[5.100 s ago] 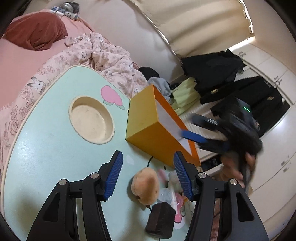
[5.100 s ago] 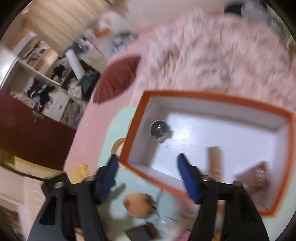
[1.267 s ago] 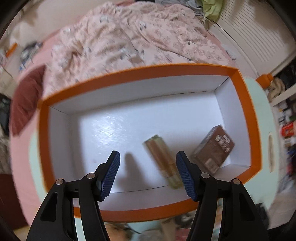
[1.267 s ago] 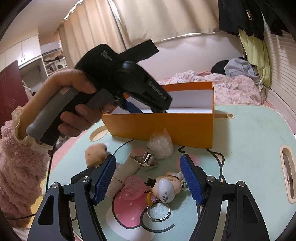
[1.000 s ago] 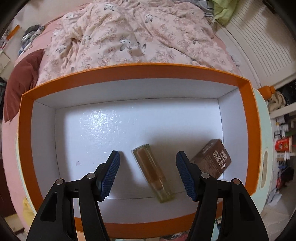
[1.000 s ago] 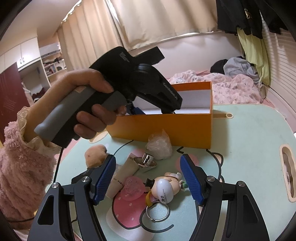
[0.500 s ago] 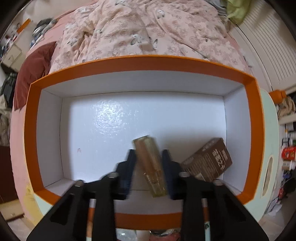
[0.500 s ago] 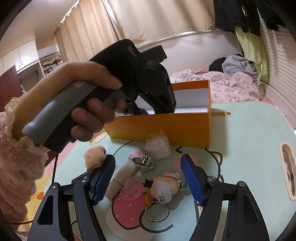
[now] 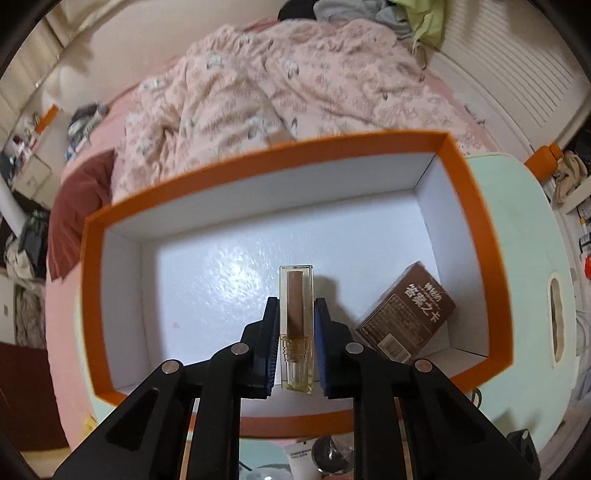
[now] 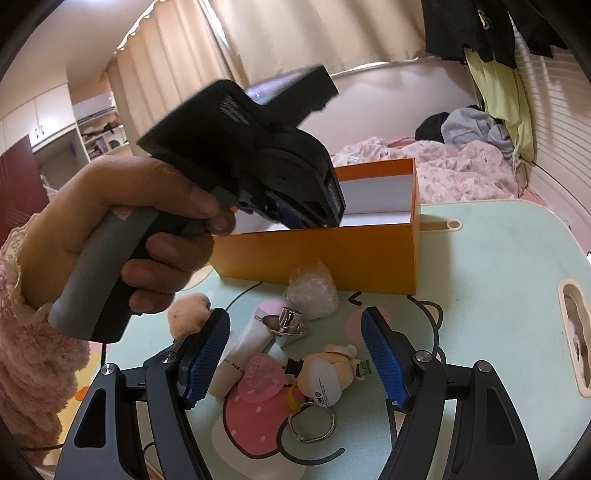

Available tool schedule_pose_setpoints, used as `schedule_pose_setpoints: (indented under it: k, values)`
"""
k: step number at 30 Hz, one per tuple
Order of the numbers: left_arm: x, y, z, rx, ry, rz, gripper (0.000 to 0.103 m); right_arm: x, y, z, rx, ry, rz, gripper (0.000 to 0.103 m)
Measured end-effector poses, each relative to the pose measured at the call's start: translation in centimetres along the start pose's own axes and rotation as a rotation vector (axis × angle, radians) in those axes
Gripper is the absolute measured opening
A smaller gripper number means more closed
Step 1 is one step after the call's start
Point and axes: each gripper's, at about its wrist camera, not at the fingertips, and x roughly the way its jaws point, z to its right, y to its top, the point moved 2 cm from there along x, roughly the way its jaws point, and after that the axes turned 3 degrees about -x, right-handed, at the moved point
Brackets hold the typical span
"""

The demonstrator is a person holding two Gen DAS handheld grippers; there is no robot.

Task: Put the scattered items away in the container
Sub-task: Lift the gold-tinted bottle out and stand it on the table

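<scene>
My left tongs (image 9: 295, 343): clamped on clear lipstick tube (image 9: 296, 325) over orange box (image 9: 469, 236); brown carton (image 9: 406, 314) inside; my right tongs (image 10: 295, 354): apart, empty, above worktop (image 10: 498, 266) clutter

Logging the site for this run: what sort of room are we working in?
Most likely a bedroom. A bed with a rumpled pink floral quilt lies behind the orange box, clothes hang by the wall, and curtains cover the window.
</scene>
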Motion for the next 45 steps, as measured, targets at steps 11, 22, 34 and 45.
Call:
schedule_pose_setpoints:
  k: [11, 22, 34, 45]
  values:
    - [-6.9, -2.5, -1.2, 0.047, -0.003, 0.250, 0.019, -0.1, 0.0, 0.1, 0.000, -0.001, -0.002, 0.074]
    - [-9.0, -9.1, -3.3, 0.101, -0.095, 0.313, 0.019, -0.2, -0.2, 0.0, 0.013, 0.006, -0.009, 0.074]
    - [-4.2, -13.4, -3.2, 0.093, -0.038, 0.284, 0.019, 0.1, -0.2, 0.2, 0.021, 0.002, -0.019, 0.074]
    - [-3.9, -14.3, -5.5, -0.050, -0.229, 0.343, 0.023, 0.2, -0.3, 0.3, 0.021, 0.001, -0.019, 0.074]
